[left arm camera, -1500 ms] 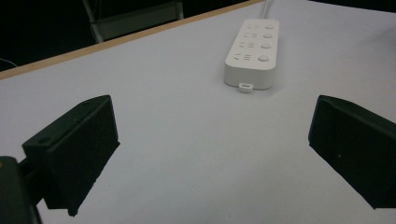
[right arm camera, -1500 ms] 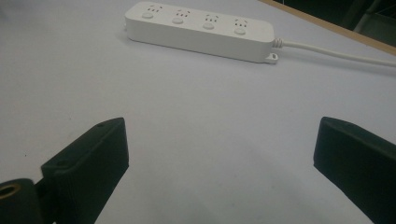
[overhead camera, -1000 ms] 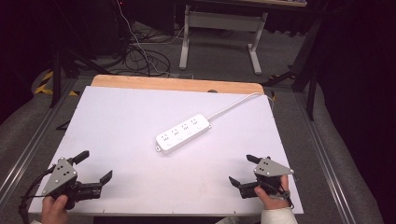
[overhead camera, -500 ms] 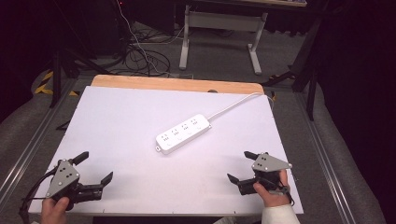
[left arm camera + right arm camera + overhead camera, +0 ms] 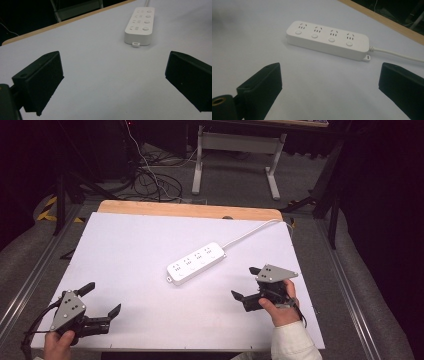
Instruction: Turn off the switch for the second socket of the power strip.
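- Power strip (image 5: 196, 263) lies untouched mid-bench (image 5: 125, 245); no step is done yet.
- Right hand-held gripper (image 5: 245, 282), jaws apart, sits near it.
- Left hand-held gripper (image 5: 102, 298), jaws apart, waits well apart.

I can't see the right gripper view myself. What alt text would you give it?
A white power strip with four sockets and four round buttons lies on a white table, its cable trailing off to the right. The right gripper hovers short of it, its two black jaws wide apart and holding nothing.

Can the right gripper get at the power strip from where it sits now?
Probably yes: the right gripper has its jaws open, and bare white table lies between it and the power strip.
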### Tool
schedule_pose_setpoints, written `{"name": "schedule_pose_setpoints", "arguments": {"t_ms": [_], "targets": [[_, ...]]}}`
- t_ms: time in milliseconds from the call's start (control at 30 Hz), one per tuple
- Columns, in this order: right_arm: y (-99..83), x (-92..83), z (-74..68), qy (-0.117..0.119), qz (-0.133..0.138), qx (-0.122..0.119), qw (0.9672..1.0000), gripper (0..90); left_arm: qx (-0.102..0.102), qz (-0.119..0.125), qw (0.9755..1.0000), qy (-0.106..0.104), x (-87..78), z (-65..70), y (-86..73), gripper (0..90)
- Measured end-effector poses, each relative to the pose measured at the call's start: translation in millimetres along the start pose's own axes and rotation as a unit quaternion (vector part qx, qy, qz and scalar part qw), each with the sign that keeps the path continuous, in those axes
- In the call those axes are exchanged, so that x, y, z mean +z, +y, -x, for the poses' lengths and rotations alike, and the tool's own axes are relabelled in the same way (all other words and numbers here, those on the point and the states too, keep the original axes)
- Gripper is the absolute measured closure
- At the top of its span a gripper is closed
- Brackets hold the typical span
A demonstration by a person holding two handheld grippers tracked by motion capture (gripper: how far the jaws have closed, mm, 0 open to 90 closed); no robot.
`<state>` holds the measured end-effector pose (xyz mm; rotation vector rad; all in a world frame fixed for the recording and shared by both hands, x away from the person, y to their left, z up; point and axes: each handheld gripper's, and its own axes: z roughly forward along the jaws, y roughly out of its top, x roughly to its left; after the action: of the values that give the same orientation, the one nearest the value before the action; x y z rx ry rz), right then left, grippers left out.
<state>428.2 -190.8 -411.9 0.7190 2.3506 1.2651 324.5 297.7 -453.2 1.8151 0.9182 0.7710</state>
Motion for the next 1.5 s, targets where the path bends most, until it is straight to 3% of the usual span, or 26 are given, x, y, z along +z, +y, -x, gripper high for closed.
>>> {"name": "schedule_pose_setpoints", "arguments": {"t_ms": [167, 800, 1067, 1333, 1367, 1467, 1500], "targets": [[20.3, 10.8, -1.6, 0.006, 0.008, -0.003, 0.9999, 5.4, 0.000, -0.002, 1.0000, 0.003, -0.2, -0.7, -0.1, 2.1], [62.9, 42.8, 4.6, 0.016, 0.006, -0.015, 0.9997, 5.6, 0.001, -0.003, 1.0000, 0.001, 1.6, -0.4, 0.4, 2.1], [69.4, 57.4, 1.5, 0.015, 0.000, -0.028, 0.9995, 5.8, 0.002, -0.003, 1.0000, 0.001, 1.4, -0.6, 0.4, 2.1], [71.2, 64.0, 0.5, -0.008, 0.008, -0.021, 0.9997, 7.0, 0.001, -0.003, 1.0000, 0.000, 2.0, -0.5, 0.3, 2.1], [71.1, 65.4, 0.6, -0.017, 0.008, -0.016, 0.9997, 13.3, 0.003, -0.004, 1.0000, 0.000, 2.0, -0.5, 0.5, 2.1], [71.0, 66.3, 0.9, -0.026, 0.010, -0.012, 0.9995, 17.0, 0.006, -0.003, 1.0000, 0.002, 1.9, -0.5, 0.7, 2.1], [71.2, 65.9, 1.3, -0.024, 0.016, -0.012, 0.9995, 37.8, 0.004, -0.004, 1.0000, 0.000, 2.1, 0.1, 0.6, 2.1]]}}
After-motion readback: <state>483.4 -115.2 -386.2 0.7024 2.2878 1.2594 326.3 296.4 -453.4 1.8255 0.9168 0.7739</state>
